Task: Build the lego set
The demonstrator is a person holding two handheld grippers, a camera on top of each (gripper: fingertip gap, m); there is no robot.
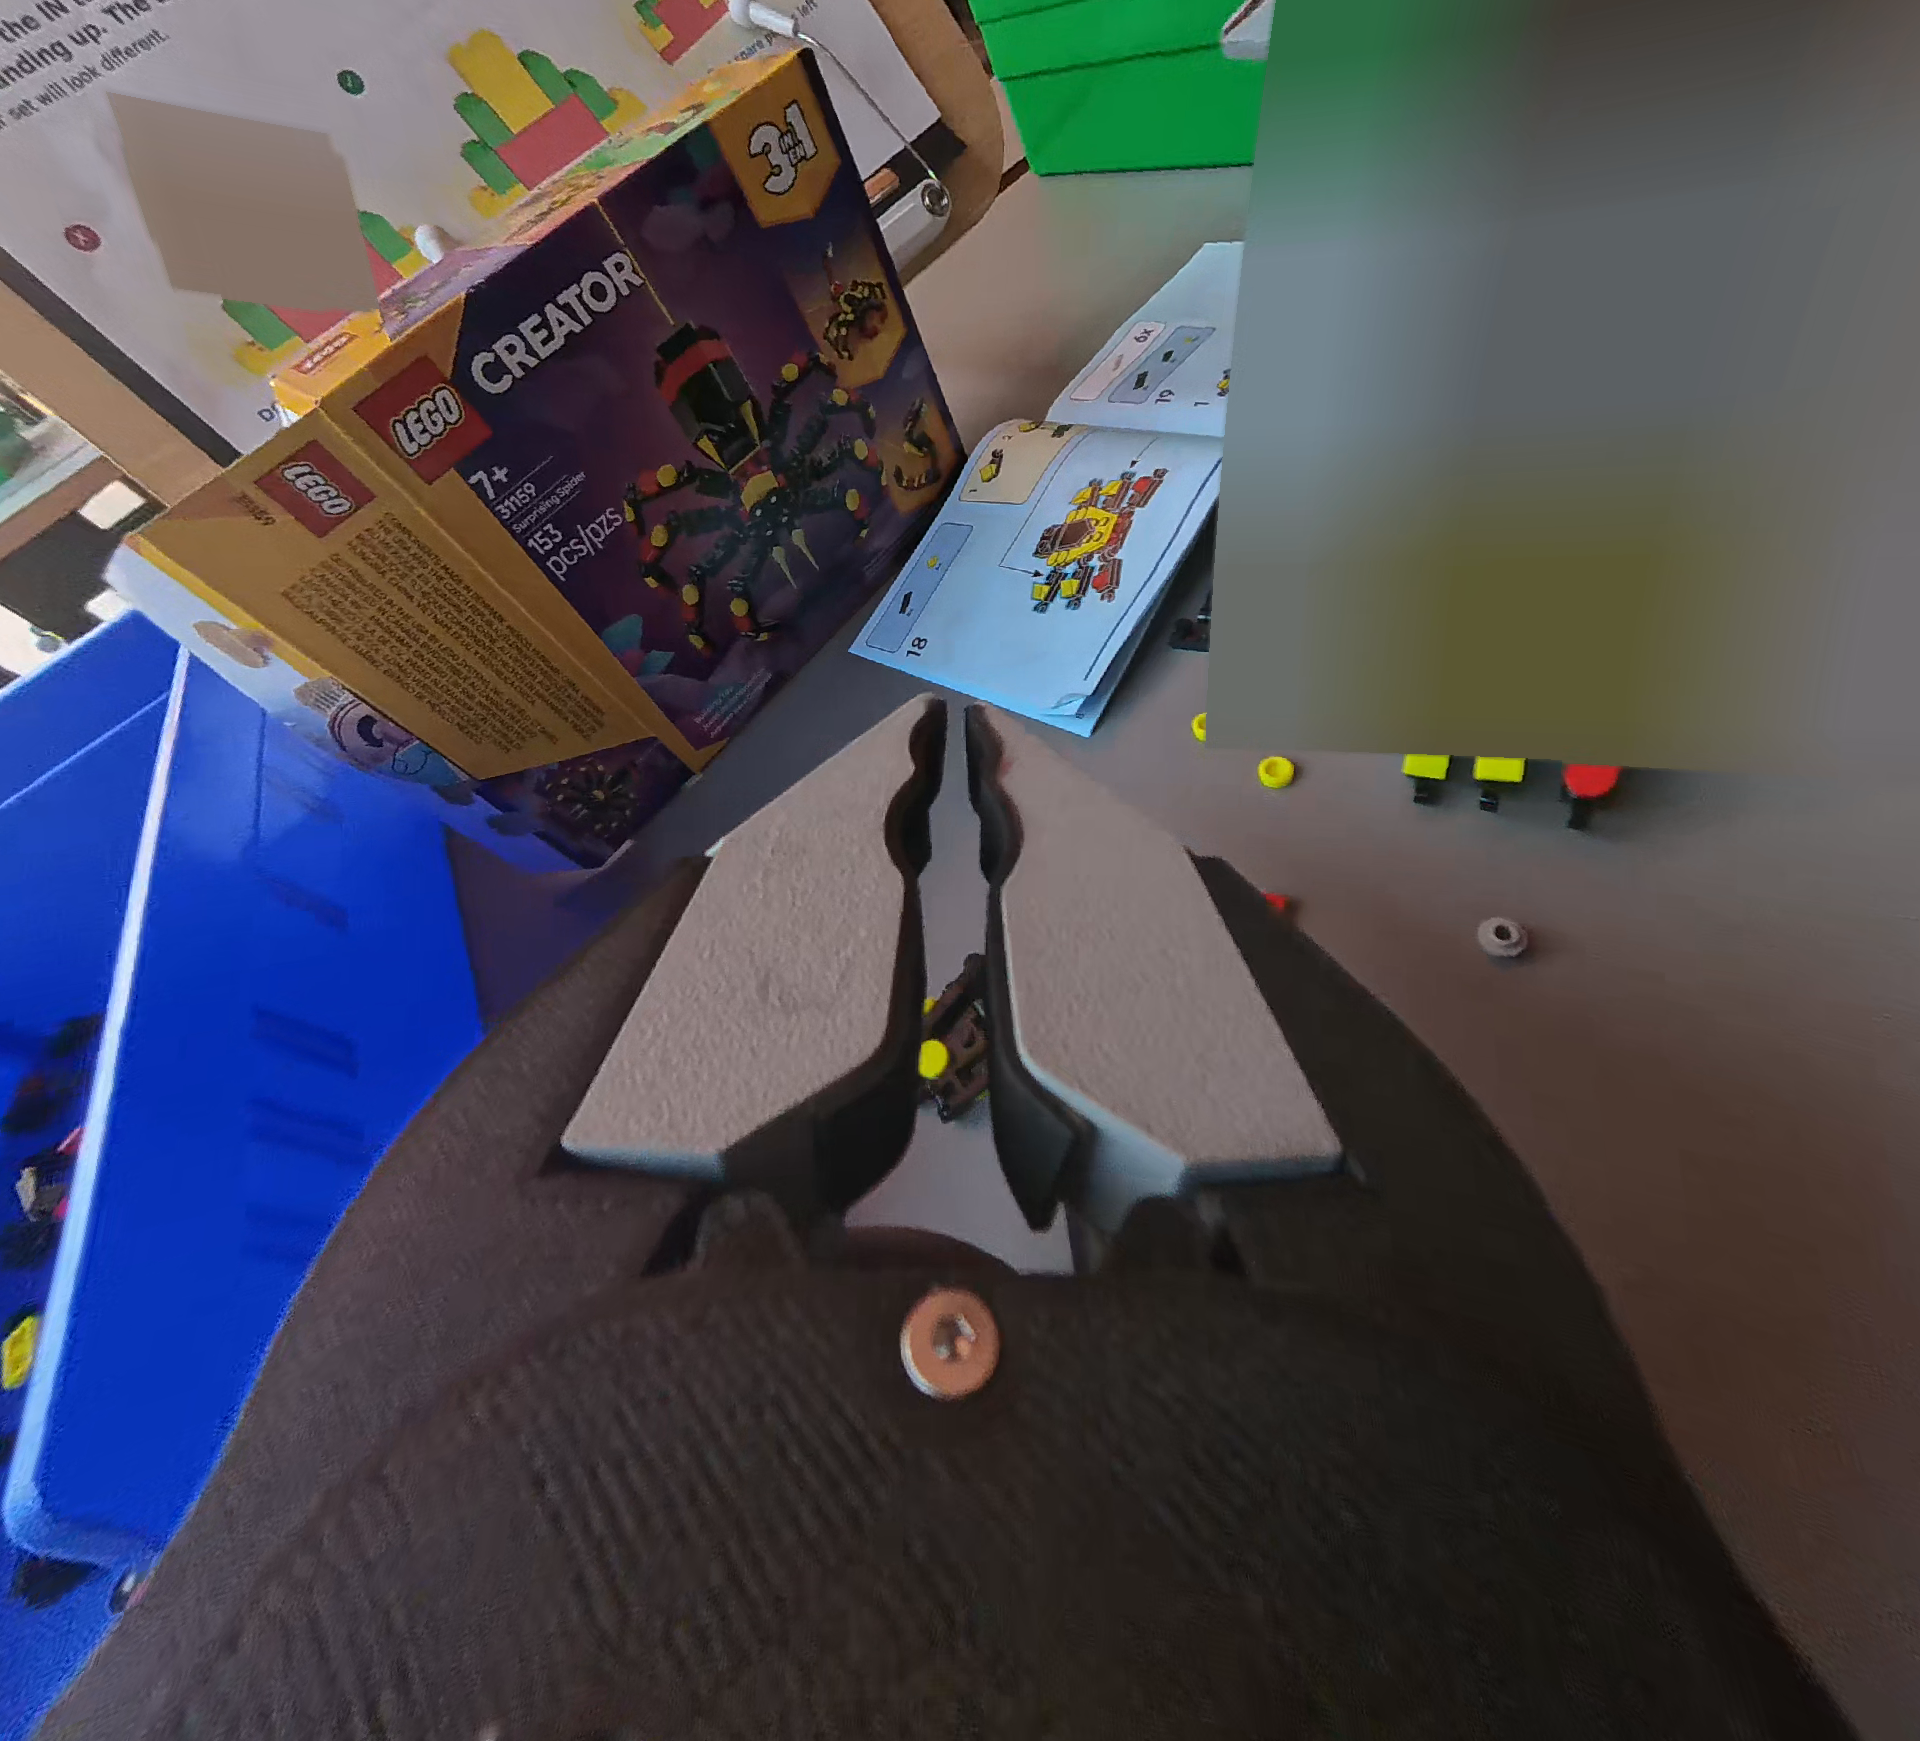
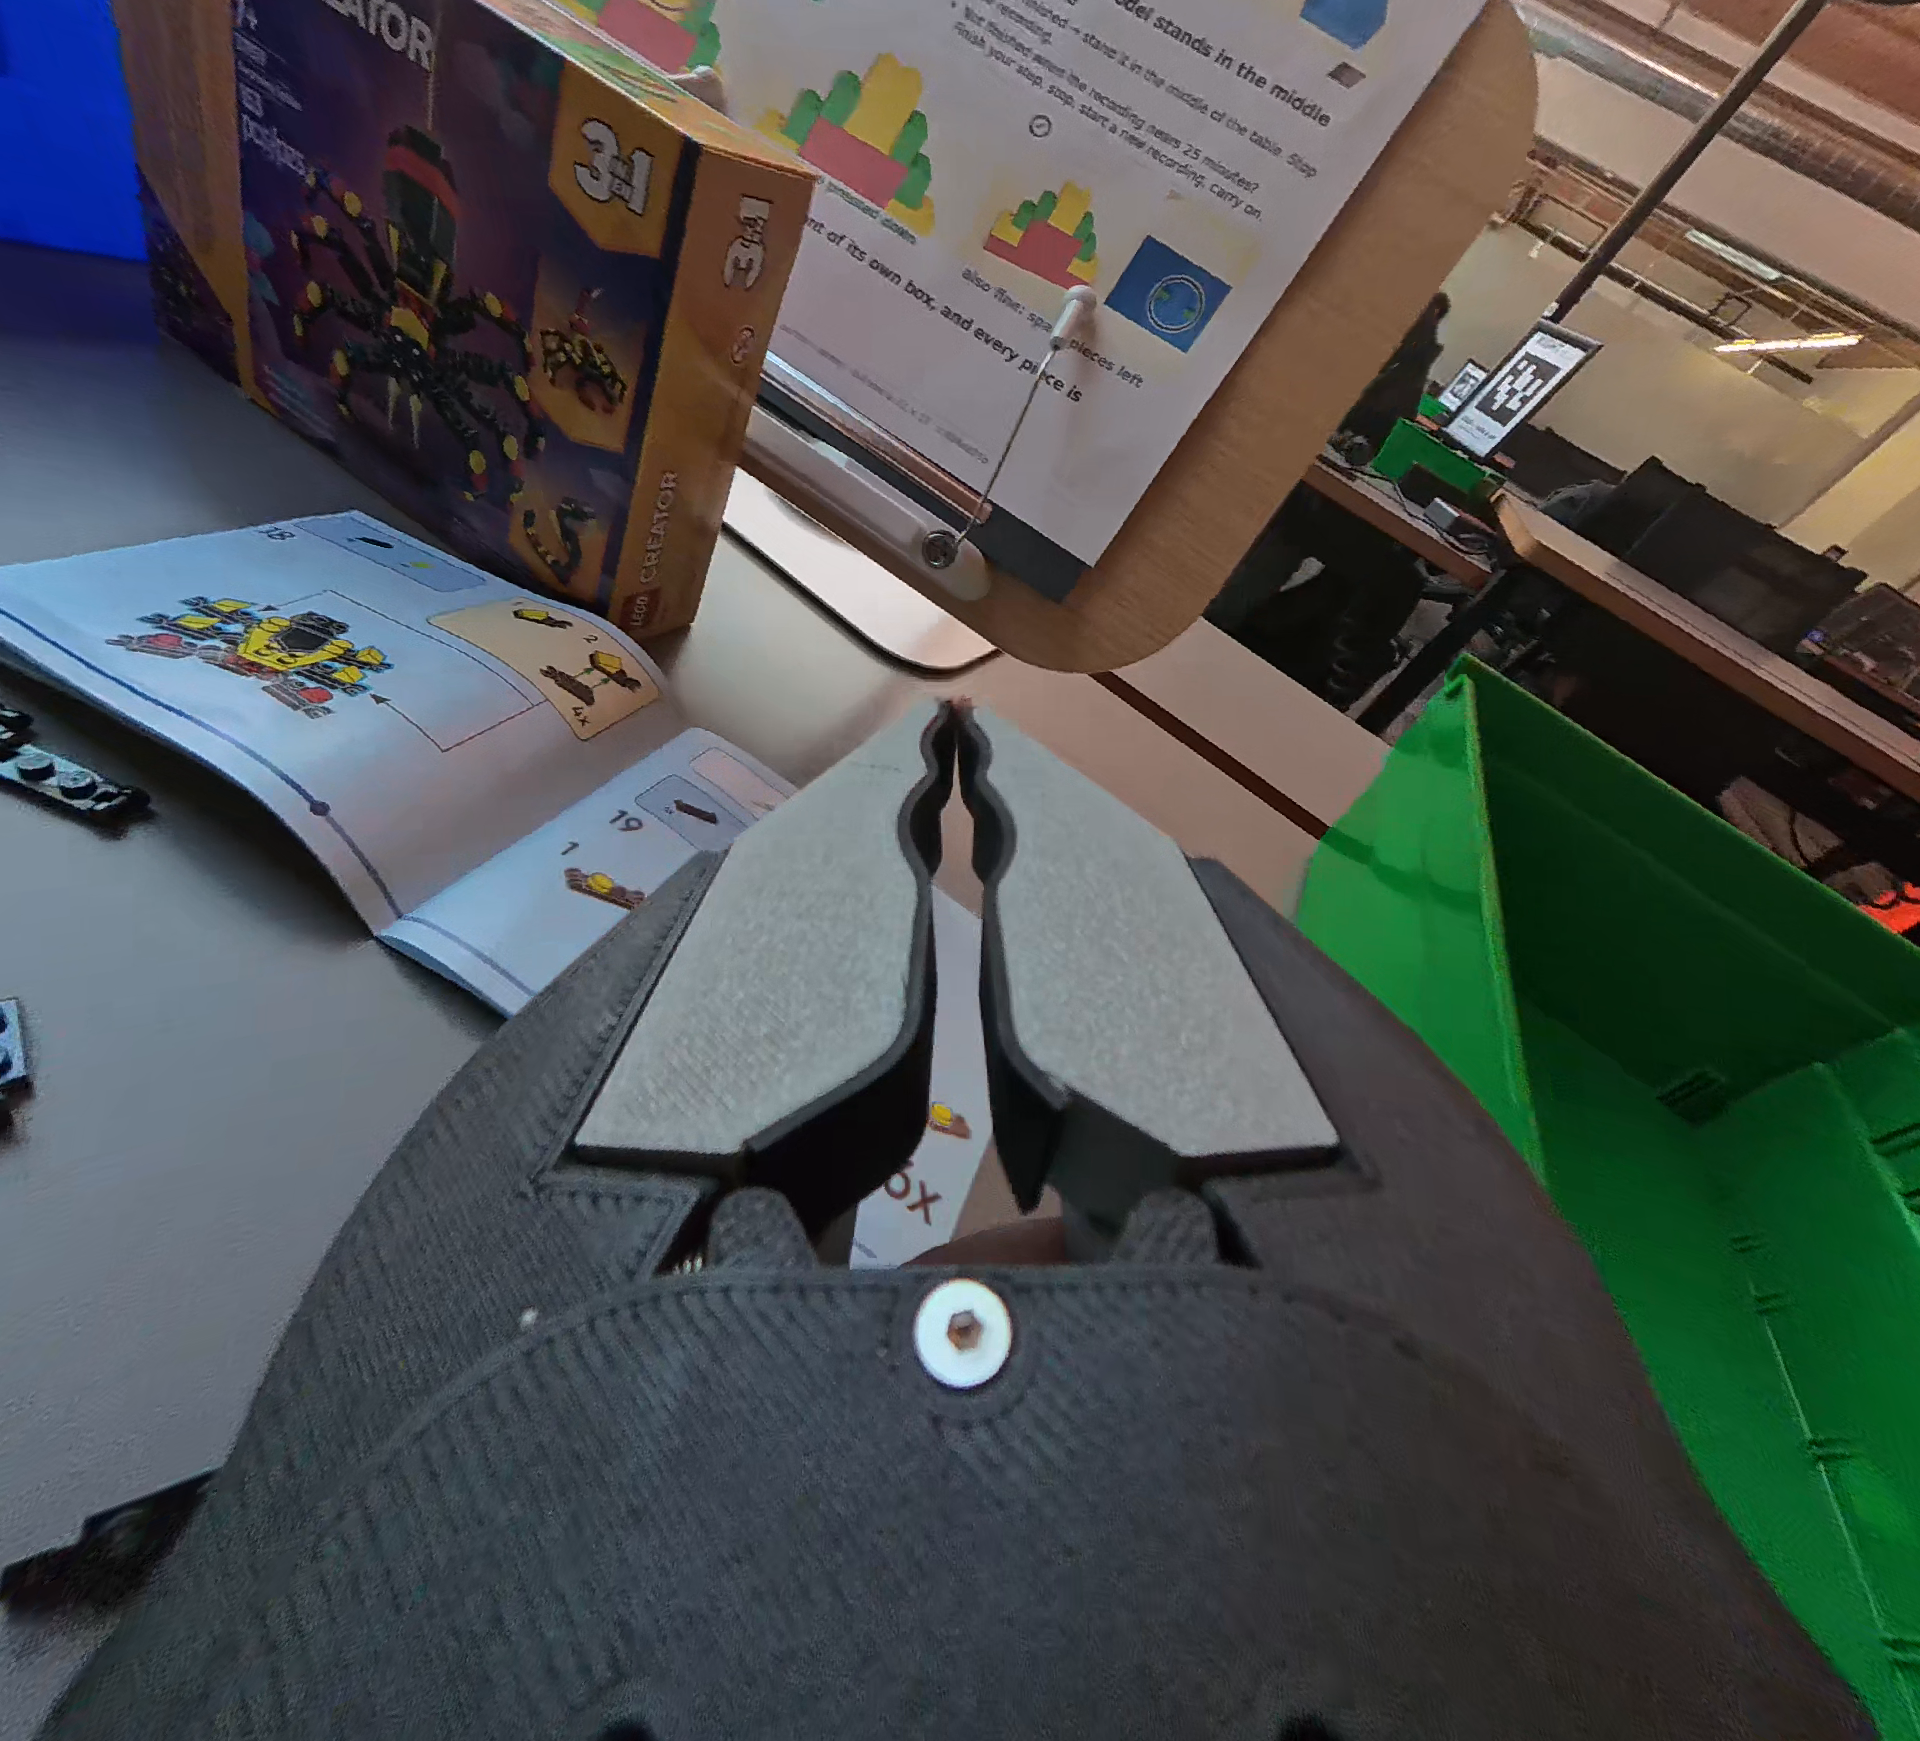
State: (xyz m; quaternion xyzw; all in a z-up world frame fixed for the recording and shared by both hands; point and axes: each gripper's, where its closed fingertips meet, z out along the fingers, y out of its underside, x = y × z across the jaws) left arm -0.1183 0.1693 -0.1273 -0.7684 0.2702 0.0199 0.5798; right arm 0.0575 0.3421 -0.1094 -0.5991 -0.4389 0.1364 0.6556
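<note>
My left gripper (image 1: 956,720) is shut to a narrow slit and hangs over the grey table (image 1: 1621,1172), its tips pointing at the open instruction booklet (image 1: 1070,548). Through the gap between its fingers I see a small dark piece with a yellow stud (image 1: 951,1047); it seems to lie on the table below. My right gripper (image 2: 951,709) is shut, fingertips touching, above the booklet's right page (image 2: 343,683). The Lego set box (image 1: 644,486) stands behind the booklet and also shows in the right wrist view (image 2: 447,237).
Loose pieces lie to the right: a yellow round stud (image 1: 1276,772), yellow bricks (image 1: 1425,769), a red piece (image 1: 1590,782), a grey stud (image 1: 1502,938). Black plates (image 2: 73,782) lie left of the booklet. A blue bin (image 1: 260,964) stands left, a green bin (image 2: 1558,1016) right, an instruction board (image 2: 1039,81) behind. Some 25 centimeters of space lies between my two pairs of fingers.
</note>
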